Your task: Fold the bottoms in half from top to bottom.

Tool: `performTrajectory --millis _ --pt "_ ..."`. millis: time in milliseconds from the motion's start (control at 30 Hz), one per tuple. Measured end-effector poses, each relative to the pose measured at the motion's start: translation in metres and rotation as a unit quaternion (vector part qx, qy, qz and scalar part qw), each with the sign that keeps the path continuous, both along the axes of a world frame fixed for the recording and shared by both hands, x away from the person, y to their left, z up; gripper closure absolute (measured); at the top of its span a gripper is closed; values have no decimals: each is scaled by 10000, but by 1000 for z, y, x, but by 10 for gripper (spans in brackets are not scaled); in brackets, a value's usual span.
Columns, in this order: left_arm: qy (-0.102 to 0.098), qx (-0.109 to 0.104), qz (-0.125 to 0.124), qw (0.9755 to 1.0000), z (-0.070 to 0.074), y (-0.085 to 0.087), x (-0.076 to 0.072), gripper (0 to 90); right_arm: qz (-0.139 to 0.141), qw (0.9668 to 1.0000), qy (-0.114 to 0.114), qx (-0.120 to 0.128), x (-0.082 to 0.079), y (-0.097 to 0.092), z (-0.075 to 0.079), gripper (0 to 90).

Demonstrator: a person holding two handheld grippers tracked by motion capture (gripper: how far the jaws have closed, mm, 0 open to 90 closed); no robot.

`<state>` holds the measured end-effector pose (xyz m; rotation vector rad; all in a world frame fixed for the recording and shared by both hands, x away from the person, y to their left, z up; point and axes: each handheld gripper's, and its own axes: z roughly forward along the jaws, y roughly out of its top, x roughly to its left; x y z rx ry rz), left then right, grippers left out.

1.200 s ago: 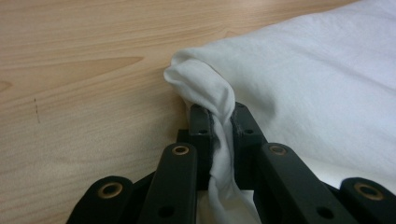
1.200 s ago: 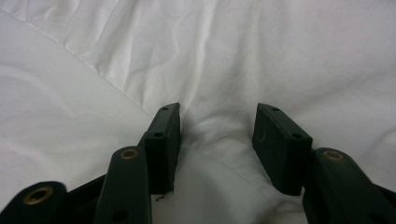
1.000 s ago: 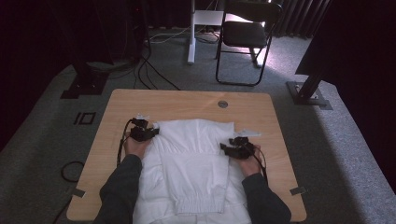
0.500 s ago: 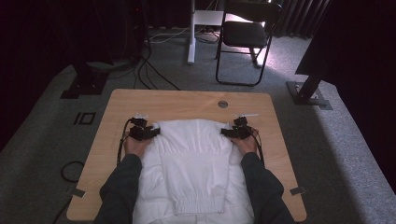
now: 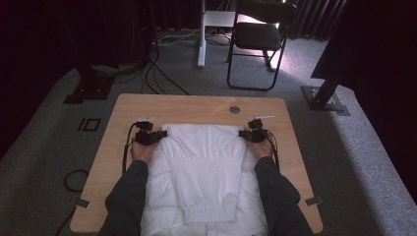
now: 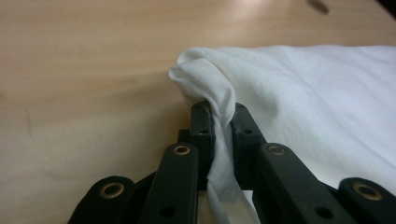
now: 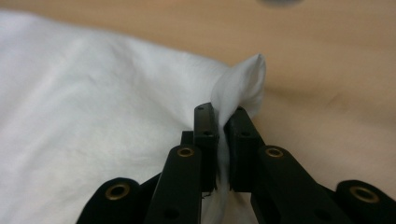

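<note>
On the left of the high view, the left gripper (image 5: 162,133) sits at the far left corner of a white garment (image 5: 204,167) that lies spread on the wooden table (image 5: 196,104). Its jaws have just been closing, and in the left gripper view they stand narrow, pinching a bunched fold of the white cloth (image 6: 210,88) between them; the fold rises above the jaw tips and curls over toward the bare wood.

The garment covers the middle of the table, from between the two grippers down to the near edge, where it runs between the person's dark sleeves. Its sides are folded in over the middle, and a ribbed hem (image 5: 209,215) lies across it near the near edge. Just beyond the garment, near the far edge of the table, there is a round grey cap (image 5: 234,109) set in the wood.

On the right, the right gripper (image 5: 242,133) sits at the far right corner of the garment. Its jaws have also just been closing, and in the right gripper view they are nearly together, clamped on a thin upright flap of the cloth (image 7: 240,84) that sticks up past the tips, with bare table to its right.
</note>
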<state>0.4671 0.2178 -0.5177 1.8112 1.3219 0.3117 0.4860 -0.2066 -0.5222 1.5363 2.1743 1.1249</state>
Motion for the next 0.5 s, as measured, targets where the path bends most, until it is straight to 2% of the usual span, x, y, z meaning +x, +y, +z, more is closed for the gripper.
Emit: performTrajectory --millis 133,167,267,300,367,500 --pt "-501 124 -46 9987 35 -8 2 835 -89 9991 -409 -1 3 -4 28 841" --pt "-616 98 -38 9980 44 -8 4 835 -151 9987 -495 26 4 -5 36 841" --pt "-904 -22 11 9959 67 -7 7 834 -298 9944 -956 351 5 -13 59 841" --pt "-966 -89 -7 9953 71 -5 7 835 -323 9925 -1092 444 4 -14 66 840" --pt "-1043 -129 -27 9945 77 -3 5 834 -271 9910 -1229 456 2 -16 76 839" --pt "-1103 -19 -153 9938 77 -3 -6 832 -65 9904 -1345 317 -7 -17 78 838"
